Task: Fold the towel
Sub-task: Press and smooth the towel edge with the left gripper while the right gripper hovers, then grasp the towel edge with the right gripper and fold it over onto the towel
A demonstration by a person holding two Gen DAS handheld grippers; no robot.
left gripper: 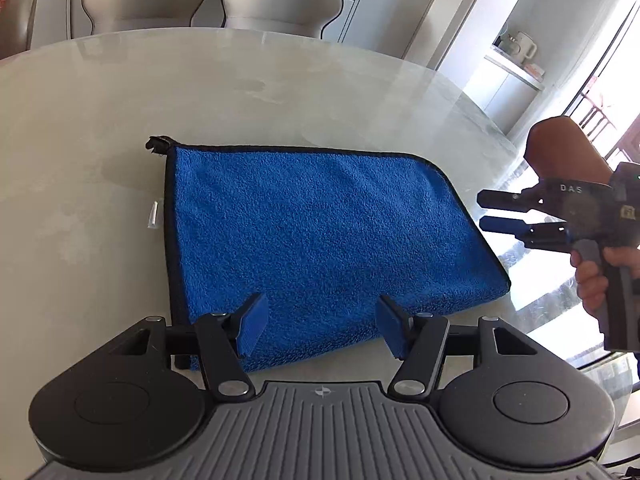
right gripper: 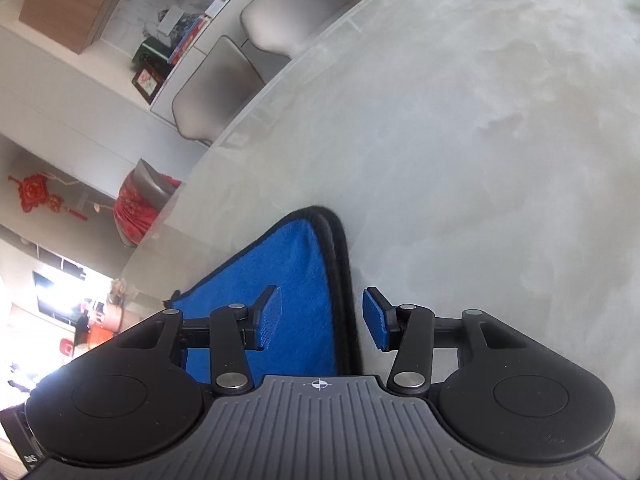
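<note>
Both jaws stand open, empty — your right gripper (right gripper: pixel 322 318) straddles the towel (left gripper: pixel 320 236) corner, its hemmed edge running toward twelve o'clock.

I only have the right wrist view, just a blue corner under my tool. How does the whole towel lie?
Observer: The left wrist view shows the whole towel. It is a flat blue rectangle on the table.
Operator: Where is the other tool?
Observer: The left tool hangs open above the towel's near edge, gripping nothing.
Operator: Anything at the far corners?
Observer: A black loop tag sticks out from the far left corner.
Operator: And my own tool from outside?
Observer: The right tool sits off the towel's right edge with its jaws apart.
</note>
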